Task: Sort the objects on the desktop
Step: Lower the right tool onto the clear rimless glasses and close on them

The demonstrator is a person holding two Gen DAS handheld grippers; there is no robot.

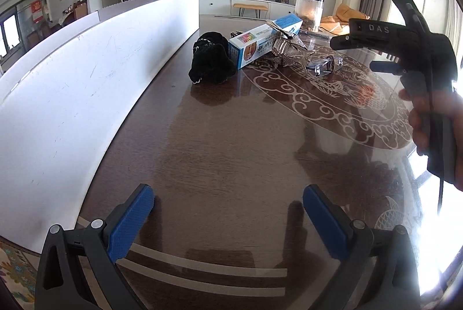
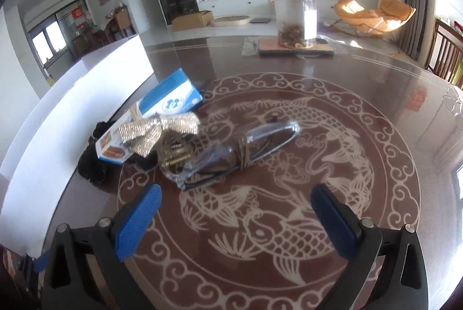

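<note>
A heap of small objects lies on the dark glass-topped table [image 2: 347,84]: a blue and white carton [image 2: 162,107], a sparkly silver bow [image 2: 162,127], a black fabric item [image 2: 92,165] and clear glasses [image 2: 240,142] in a plastic wrap. In the left wrist view the same carton [image 1: 260,41], black fabric [image 1: 211,58], silver bow [image 1: 286,49] and glasses [image 1: 324,64] sit far ahead. My left gripper [image 1: 228,211] is open over bare table. My right gripper [image 2: 237,208] is open, just short of the glasses. The right gripper body [image 1: 411,38], held by a hand [image 1: 434,125], shows at the right of the left wrist view.
A long white board [image 1: 86,78] stands along the left side of the table. A clear jar with a black lid [image 2: 295,18] rests on a mat at the far side. Wooden chairs [image 2: 445,52] are at the right; a TV and plants stand beyond.
</note>
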